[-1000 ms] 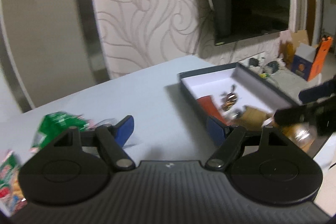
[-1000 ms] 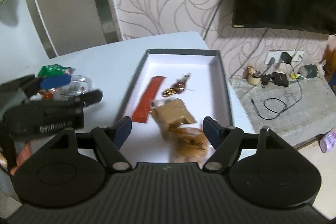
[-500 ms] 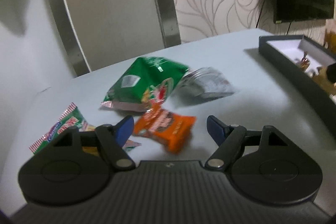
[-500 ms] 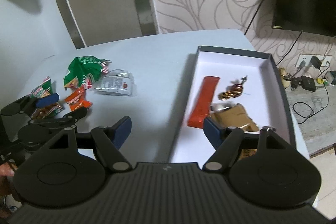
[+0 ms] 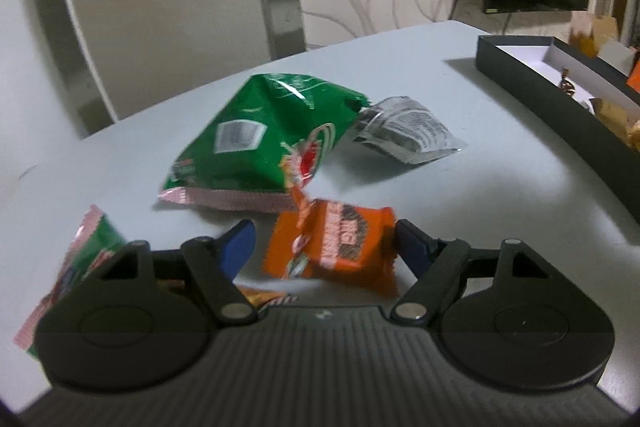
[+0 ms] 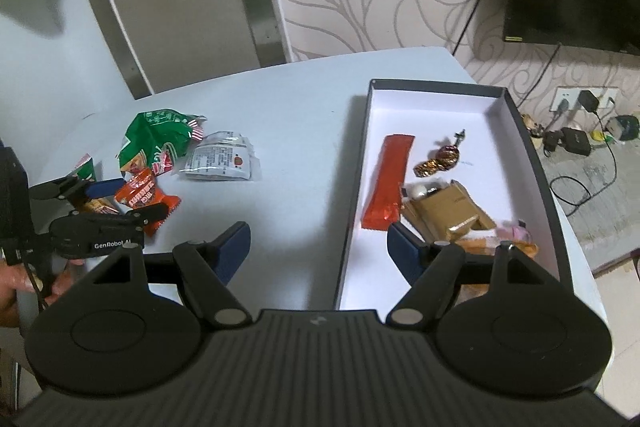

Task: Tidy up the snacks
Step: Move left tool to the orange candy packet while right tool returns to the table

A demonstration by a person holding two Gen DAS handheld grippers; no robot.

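The box (image 6: pixel 532 163), dark-walled w/ a white floor, sat on the right part of the pale table (image 6: pixel 296 115), lid off. Inside it: a long red bar (image 6: pixel 388 181) lay along the left wall; just right of that a twisted foil candy (image 6: pixel 440 157); nearer, a tan-gold packet (image 6: pixel 448 215) touching the bar's near end, w/ a small white bit at its far corner. At the near-right of the packet there were pink & orange wrappers (image 6: pixel 516 239), partly hidden behind the right gripper (image 6: pixel 320 247), so couldn't tell exactly what they were. Far half of the box was bare white.

The rest of the snacks were loose on the table, well left of the box: a green bag (image 5: pixel 272 143), a clear-silver sachet (image 5: pixel 404 131) touching its right side, an orange packet (image 5: pixel 340 247) nearer, plus a red-green bag (image 5: pixel 86 247) at far left & some orange wrapper under the left gripper (image 5: pixel 324 247).

Left gripper's tongs were apart, straddling the orange packet; right-hand finger (image 5: pixel 412 251) looked right at the packet's edge, left one stood clear. Not clamped, as far as I could see. Right gripper's tongs also apart, nothing between them, hovering over the box's near-left wall.
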